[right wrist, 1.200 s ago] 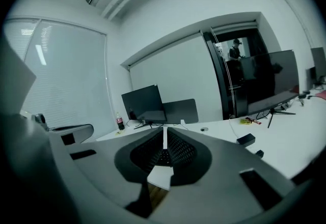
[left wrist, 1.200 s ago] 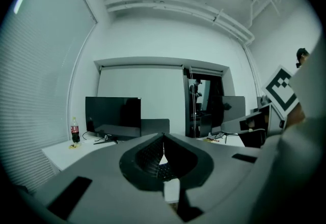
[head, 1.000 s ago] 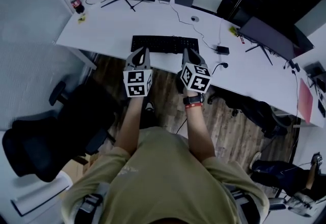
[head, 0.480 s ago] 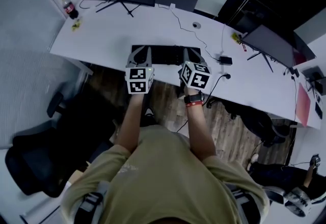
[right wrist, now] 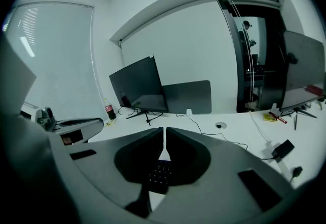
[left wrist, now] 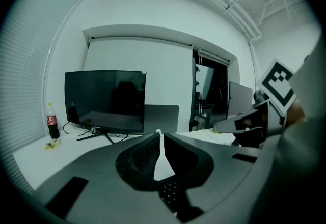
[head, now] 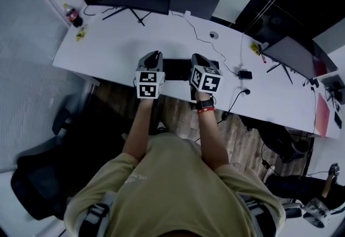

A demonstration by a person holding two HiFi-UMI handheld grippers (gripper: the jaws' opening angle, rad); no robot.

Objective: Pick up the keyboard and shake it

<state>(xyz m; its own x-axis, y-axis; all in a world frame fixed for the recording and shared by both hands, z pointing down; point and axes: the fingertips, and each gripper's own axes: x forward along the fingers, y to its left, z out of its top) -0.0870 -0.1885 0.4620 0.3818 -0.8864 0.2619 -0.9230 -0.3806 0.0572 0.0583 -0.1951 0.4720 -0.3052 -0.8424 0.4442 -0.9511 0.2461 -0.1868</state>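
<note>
I'm on the reach-in step, with my left claw [head: 154,56] and right claw [head: 197,58] both pressed together and empty above the keyboard [head: 176,69], which lies mid-frame on the worktop [head: 110,47], seemingly untouched, so next I must spread them and pinch its ends.

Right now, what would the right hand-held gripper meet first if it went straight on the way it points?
Most likely the bare white desk top just past the black keyboard, which lies under the right hand-held gripper and its shut jaws. Depth is unclear.
</note>
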